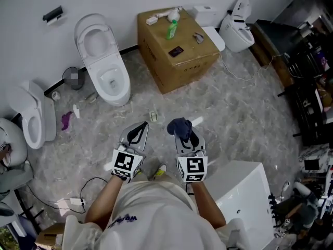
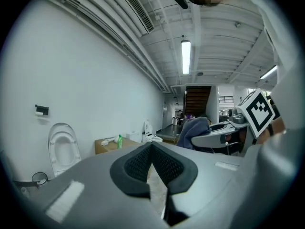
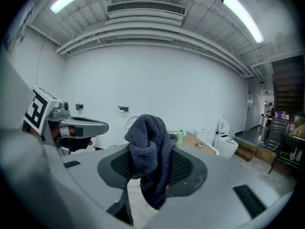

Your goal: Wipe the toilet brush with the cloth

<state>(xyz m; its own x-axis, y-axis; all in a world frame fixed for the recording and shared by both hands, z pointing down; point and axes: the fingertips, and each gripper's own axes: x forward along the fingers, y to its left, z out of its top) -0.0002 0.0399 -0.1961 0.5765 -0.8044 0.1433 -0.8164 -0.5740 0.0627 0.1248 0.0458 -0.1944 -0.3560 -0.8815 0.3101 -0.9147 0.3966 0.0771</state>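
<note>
A person wears a white short-sleeved T-shirt (image 1: 156,212) with purple print. The left gripper (image 1: 138,133) and right gripper (image 1: 187,137) are grey, with black mesh pads (image 2: 138,163) and black-and-white marker cubes (image 1: 126,164).

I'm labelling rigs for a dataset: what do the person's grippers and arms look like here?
The left gripper and right gripper are grey moulded shells with black ribbed pads. Each carries a white cube printed with black square markers. The person wears a white short-sleeved shirt.

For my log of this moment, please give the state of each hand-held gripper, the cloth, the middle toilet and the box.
Left hand-held gripper: shut, empty.
Right hand-held gripper: shut on the cloth.
Cloth: bunched, hanging between the jaws.
Middle toilet: lid raised.
Cardboard box: closed.
</note>
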